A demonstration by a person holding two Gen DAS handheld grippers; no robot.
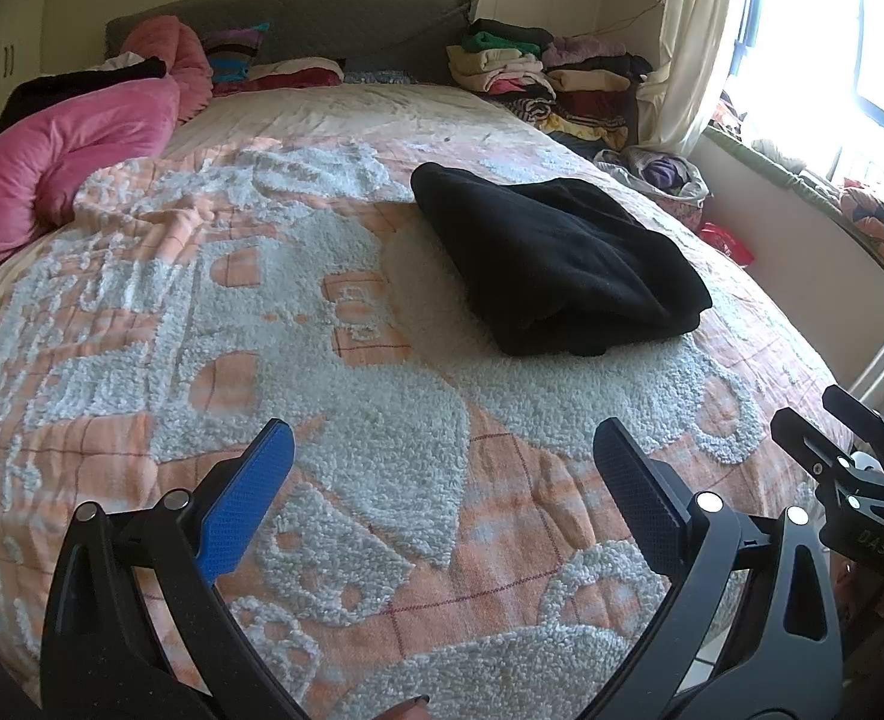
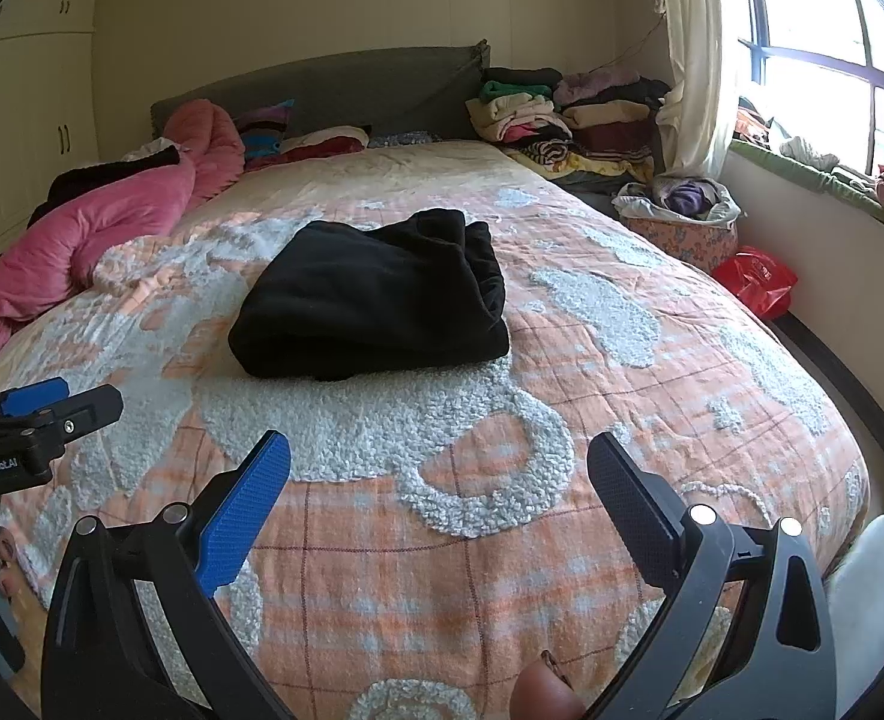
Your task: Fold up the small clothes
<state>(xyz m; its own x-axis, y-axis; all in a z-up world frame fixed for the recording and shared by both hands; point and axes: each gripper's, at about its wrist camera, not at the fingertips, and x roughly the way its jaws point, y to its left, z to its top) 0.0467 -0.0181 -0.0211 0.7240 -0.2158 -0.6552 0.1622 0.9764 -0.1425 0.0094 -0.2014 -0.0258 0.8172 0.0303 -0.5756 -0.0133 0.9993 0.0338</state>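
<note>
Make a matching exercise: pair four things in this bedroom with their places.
Things:
1. black garment
2. pink quilt
3. red bag
4. folded piles

Places:
A. floor below the window
B. middle of the bed
C. bed's left edge
D. right of the headboard

Pairs: 1-B, 2-C, 3-A, 4-D
</note>
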